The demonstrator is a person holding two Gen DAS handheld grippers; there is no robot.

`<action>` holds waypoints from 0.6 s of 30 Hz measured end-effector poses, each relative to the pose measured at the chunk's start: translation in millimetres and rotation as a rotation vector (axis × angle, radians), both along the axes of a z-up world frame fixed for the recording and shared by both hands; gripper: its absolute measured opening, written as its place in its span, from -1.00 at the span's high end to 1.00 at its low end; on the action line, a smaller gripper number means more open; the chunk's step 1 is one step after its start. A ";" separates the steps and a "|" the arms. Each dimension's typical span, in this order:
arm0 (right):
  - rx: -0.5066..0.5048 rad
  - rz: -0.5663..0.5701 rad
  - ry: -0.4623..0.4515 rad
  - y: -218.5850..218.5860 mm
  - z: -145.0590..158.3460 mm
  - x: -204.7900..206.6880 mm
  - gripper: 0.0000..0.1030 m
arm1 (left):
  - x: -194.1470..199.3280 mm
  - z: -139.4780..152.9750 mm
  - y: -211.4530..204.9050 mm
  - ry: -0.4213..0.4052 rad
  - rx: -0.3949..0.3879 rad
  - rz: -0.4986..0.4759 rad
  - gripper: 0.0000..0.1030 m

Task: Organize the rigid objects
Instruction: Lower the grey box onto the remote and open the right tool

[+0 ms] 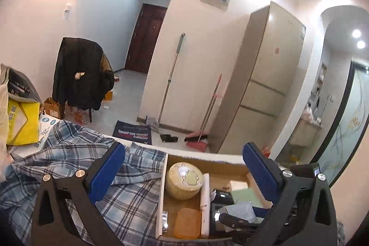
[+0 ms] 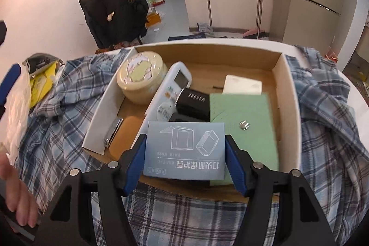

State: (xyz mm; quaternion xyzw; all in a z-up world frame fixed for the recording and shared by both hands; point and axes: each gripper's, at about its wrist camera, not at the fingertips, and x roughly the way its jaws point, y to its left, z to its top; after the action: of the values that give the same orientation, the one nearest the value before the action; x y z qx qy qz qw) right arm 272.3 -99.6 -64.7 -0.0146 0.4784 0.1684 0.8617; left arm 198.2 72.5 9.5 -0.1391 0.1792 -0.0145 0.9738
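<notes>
Right wrist: right gripper point(image 2: 185, 151) fingers clamp pale blue box point(image 2: 184, 151) over cardboard tray point(image 2: 291, 93); left gripper point(image 1: 184, 167) fingers wide.

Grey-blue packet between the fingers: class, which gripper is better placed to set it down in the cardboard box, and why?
Right. The right gripper is already shut on the grey-blue packet, held just over the cardboard box. The left gripper is open and holds nothing, hovering beside the box over the plaid cloth.
</notes>
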 end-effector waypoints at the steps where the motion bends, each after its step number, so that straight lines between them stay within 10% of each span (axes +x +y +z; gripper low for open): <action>1: 0.005 -0.006 -0.008 0.2 -0.5 -0.9 -0.24 | 0.6 0.2 -3.3 0.005 0.017 -0.013 -1.00; 8: 0.193 -0.015 0.051 -5.1 -7.5 2.5 -0.24 | -6.9 2.1 -27.0 -0.016 0.086 -0.080 -1.00; 18: 0.153 -0.048 -0.006 -11.0 -1.9 2.8 -0.56 | -7.8 3.0 -34.8 -0.014 0.121 -0.089 -1.00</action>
State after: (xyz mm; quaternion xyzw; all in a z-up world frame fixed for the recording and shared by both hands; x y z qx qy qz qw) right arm 275.1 -110.7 -66.6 0.0623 0.4615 0.1839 0.8656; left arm 190.4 37.6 12.5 -0.0720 0.1791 -0.0478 0.9800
